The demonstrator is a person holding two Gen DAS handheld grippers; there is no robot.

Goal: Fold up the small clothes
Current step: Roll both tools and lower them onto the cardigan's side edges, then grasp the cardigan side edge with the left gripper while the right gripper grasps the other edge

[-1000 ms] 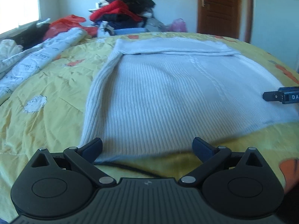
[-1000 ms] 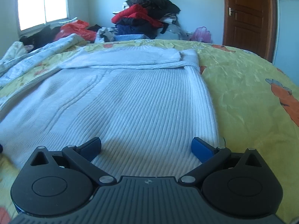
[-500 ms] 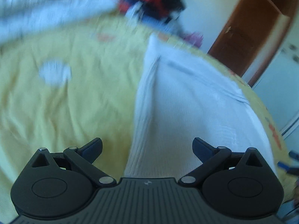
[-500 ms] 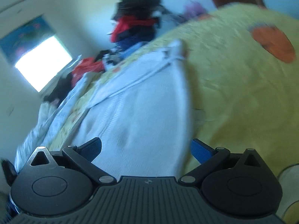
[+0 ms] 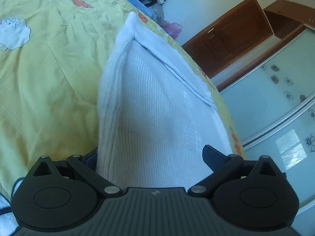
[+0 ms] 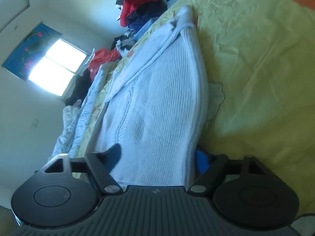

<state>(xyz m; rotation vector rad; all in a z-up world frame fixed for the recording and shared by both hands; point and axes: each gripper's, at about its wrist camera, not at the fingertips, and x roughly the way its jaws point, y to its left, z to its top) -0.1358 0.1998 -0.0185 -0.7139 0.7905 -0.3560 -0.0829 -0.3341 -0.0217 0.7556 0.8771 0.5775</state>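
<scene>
Compared with a second ago, the left gripper is now tilting and straddling the near hem of the white knit sweater, its jaws spread wide with fabric running between them. The right gripper is likewise rolling sideways, spread around the hem's other corner. Both are probably lining up to pinch and carry the hem forward across the yellow bedspread.

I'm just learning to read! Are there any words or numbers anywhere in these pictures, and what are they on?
No words or numbers can be read here.
Left gripper: only a tiny logo mark on its body, no letters.
Right gripper: the same tiny mark, too small to read.
Quilt: cartoon pictures only, no writing.
Sweater: plain ribbed knit, no label showing.
Poster above the window: a picture, no words visible.
</scene>
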